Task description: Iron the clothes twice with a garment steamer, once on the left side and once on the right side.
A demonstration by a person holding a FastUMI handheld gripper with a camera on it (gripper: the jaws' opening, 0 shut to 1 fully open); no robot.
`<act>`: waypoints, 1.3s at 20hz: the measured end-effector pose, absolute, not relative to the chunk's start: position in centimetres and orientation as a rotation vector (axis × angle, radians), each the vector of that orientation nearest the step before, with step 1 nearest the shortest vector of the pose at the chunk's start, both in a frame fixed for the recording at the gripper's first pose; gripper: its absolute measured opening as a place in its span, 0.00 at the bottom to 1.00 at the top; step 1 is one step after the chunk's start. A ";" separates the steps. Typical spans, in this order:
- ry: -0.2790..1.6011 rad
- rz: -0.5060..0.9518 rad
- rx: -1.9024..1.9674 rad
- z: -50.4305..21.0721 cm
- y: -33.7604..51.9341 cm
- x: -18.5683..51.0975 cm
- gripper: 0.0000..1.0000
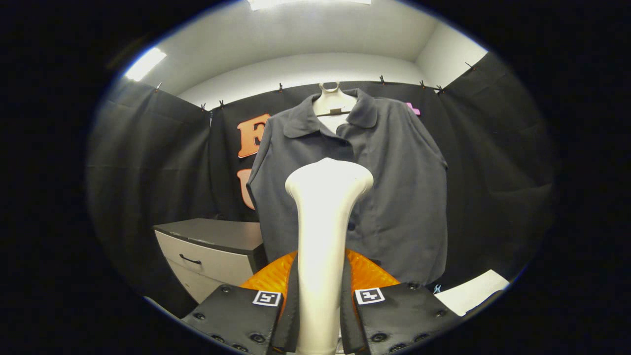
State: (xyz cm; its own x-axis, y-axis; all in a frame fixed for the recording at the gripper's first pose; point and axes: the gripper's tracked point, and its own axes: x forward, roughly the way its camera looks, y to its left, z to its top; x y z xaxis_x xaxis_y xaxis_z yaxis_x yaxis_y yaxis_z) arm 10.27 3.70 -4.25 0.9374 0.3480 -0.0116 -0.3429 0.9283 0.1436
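Steamer (325,231) stands upright, head toward the hanging shirt (394,197), handle clamped between both fingers (291,305).

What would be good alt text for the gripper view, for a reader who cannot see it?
The gripper has its jaws closed on the white handle of a garment steamer, its head raised before a dark grey collared shirt hanging on a white hanger. A grey drawer cabinet stands beside the shirt.
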 end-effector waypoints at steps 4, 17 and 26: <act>-0.001 0.309 0.141 -1.8 -0.3 10.8 0.40; 0.016 0.219 0.125 -1.5 -6.9 21.1 0.41; 0.055 0.236 0.126 -3.0 -5.1 24.7 0.41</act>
State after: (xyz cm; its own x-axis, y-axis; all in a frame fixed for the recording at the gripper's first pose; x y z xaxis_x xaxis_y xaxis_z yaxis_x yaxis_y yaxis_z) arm 24.66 -5.10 -3.00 0.9710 0.2360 -0.0391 -0.2292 0.9646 0.1306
